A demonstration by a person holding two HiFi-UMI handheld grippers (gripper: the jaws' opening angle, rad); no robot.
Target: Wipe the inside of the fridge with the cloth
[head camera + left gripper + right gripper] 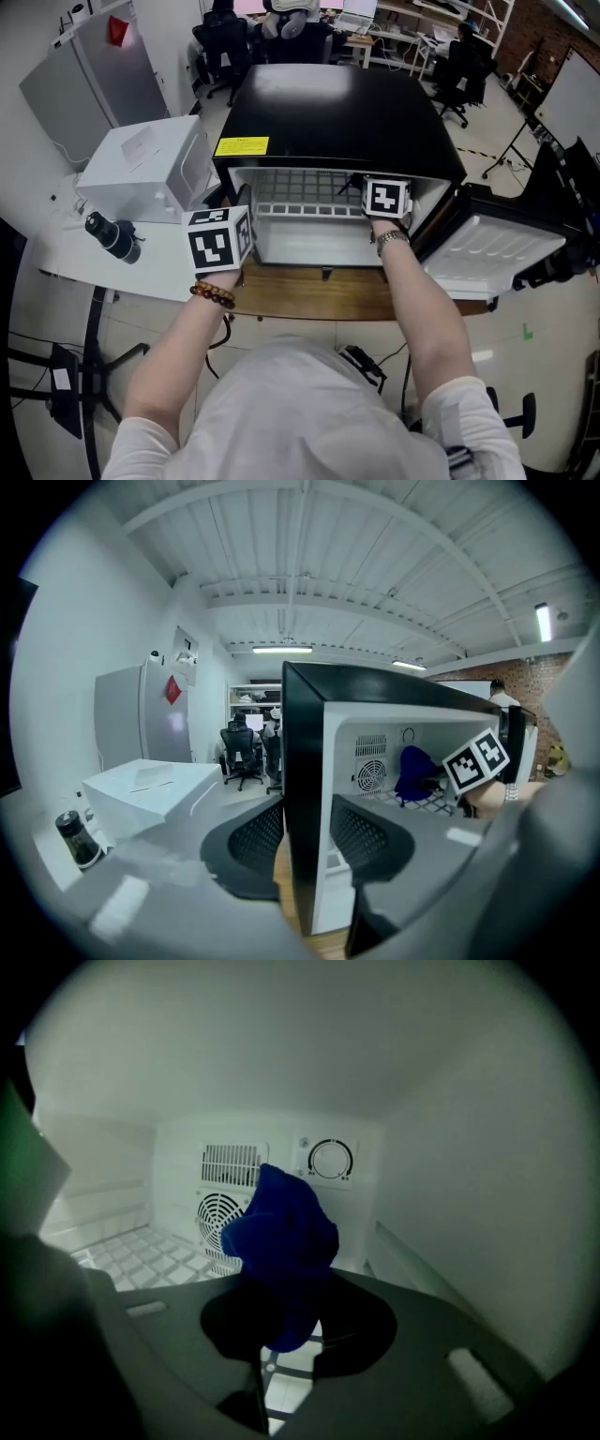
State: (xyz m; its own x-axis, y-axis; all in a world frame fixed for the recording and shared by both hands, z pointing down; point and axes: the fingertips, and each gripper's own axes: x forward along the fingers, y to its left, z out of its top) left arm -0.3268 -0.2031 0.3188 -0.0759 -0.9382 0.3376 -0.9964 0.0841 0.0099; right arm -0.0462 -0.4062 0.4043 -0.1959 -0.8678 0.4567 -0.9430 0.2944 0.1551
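Fridge is set on the wooden worktop at centre frame, with its door swung open to the right. Left claw is clenched on the front edge of the fridge's left wall, which is seen between both jaws. Right claw is held inside the cavity, right side, clamped on the blue cloth. Cloth is bunched upward above the wire shelf, in front of the fan grille and dial. Contact with the back wall can't be confirmed.
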